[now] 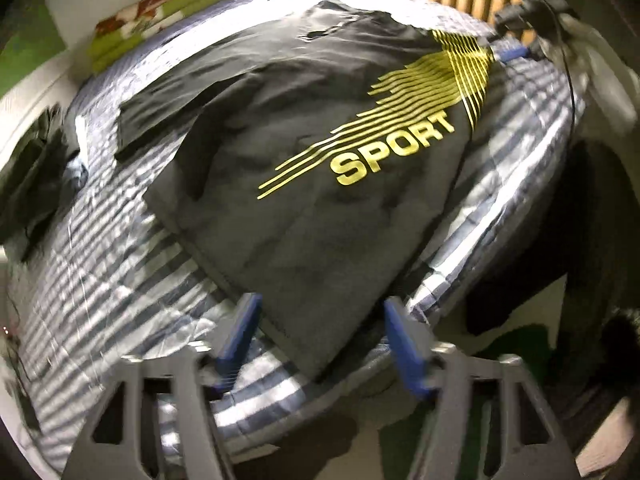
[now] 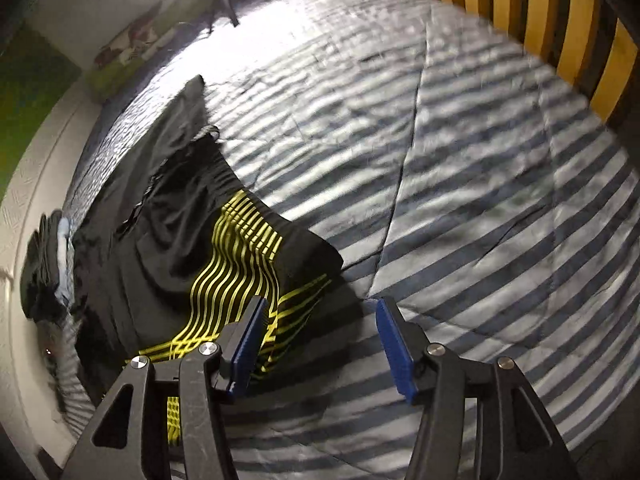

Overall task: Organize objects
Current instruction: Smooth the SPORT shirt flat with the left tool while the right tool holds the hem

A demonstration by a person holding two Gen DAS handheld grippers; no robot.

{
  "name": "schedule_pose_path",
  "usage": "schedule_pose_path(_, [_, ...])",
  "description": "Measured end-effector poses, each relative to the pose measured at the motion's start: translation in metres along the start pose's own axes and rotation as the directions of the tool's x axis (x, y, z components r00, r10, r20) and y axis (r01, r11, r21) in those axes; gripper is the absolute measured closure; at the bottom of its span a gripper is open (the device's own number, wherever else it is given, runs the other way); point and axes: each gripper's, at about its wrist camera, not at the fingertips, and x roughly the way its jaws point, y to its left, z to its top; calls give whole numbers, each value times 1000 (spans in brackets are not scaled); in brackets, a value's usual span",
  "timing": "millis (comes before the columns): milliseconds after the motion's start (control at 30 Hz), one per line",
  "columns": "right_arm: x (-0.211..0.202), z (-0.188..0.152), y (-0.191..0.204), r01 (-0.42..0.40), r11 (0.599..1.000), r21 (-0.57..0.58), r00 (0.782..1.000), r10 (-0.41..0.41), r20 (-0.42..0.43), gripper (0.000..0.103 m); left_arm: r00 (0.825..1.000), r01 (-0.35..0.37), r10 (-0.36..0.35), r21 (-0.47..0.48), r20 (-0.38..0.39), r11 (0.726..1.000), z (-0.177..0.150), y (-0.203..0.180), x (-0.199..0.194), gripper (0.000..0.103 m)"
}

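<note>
Both tools gape, released: left tool (image 1: 320,320) above shirt (image 1: 304,184) hem, right tool (image 2: 320,320) beside it.

One black SPORT shirt (image 1: 304,184), one striped quilt (image 2: 480,184), one dark clothes pile (image 2: 46,264), two tools

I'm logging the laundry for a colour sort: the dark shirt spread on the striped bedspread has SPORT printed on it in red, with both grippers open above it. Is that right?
Not quite: on the dark shirt, SPORT is printed in yellow, as the left wrist view shows. It does lie on the striped bedspread, with the left gripper and right gripper open.
</note>
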Motion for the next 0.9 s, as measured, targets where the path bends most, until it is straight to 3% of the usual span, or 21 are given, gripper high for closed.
schedule_pose_path(33, [4, 0, -3, -29, 999, 29, 999, 29, -12, 51, 1000, 1, -1, 13, -11, 1000, 0, 0, 3, 78])
schedule_pose_path(67, [6, 1, -5, -34, 998, 44, 999, 35, -12, 51, 1000, 7, -6, 16, -23, 1000, -1, 1, 5, 92])
schedule_pose_path(133, [4, 1, -6, -48, 998, 52, 999, 48, -1, 51, 1000, 1, -1, 16, -21, 1000, 0, 4, 6, 101])
schedule_pose_path(200, [2, 2, -7, -65, 996, 56, 998, 64, 9, 64, 1000, 15, -15, 7, 8, 1000, -1, 10, -6, 101])
schedule_pose_path(233, [-1, 1, -8, -75, 995, 66, 997, 74, 15, 84, 1000, 18, -18, 5, 21, 1000, -1, 11, -11, 102])
schedule_pose_path(267, [-4, 1, -9, -101, 992, 73, 995, 100, 12, 91, 999, 9, -10, 6, 45, 1000, -2, 13, -20, 102])
schedule_pose_path(333, [-13, -1, -10, -157, 985, 70, 987, 154, 40, 91, 998, -4, 4, 7, 67, 1000, -4, 17, -32, 102])
schedule_pose_path(433, [-14, -5, -13, -172, 983, 68, 984, 168, 64, 91, 999, 2, -1, -9, 53, 1000, -8, 24, -33, 102])
schedule_pose_path(500, [-7, -8, -19, -160, 982, 101, 987, 155, 48, 78, 1000, -2, 2, -4, 30, 1000, -10, 24, -26, 102])
schedule_pose_path(533, [-3, -10, -21, -155, 980, 122, 988, 153, 28, 61, 1000, 3, -3, 0, 24, 1000, -11, 22, -24, 102])
schedule_pose_path(567, [-1, -11, -23, -159, 977, 139, 987, 156, 29, 56, 1000, 5, -6, 3, 21, 1000, -12, 20, -23, 102])
schedule_pose_path(700, [2, -14, -20, -174, 974, 144, 985, 170, 36, 56, 1000, 16, -16, 10, 20, 1000, -11, 13, -21, 102])
schedule_pose_path(733, [3, -15, -16, -168, 976, 135, 986, 165, 34, 58, 1000, 16, -16, 12, 19, 1000, -12, 12, -21, 102])
schedule_pose_path(767, [3, -15, -13, -151, 981, 120, 988, 148, 34, 77, 1000, 14, -14, 11, 23, 1000, -11, 12, -22, 102])
schedule_pose_path(833, [1, -14, -5, -148, 986, 82, 989, 147, 22, 96, 999, 15, -15, 6, 32, 1000, -9, 13, -26, 102])
schedule_pose_path(900, [-12, -14, -7, -173, 980, 95, 984, 168, 57, 100, 998, 29, -28, -16, 62, 999, -9, 17, -37, 102])
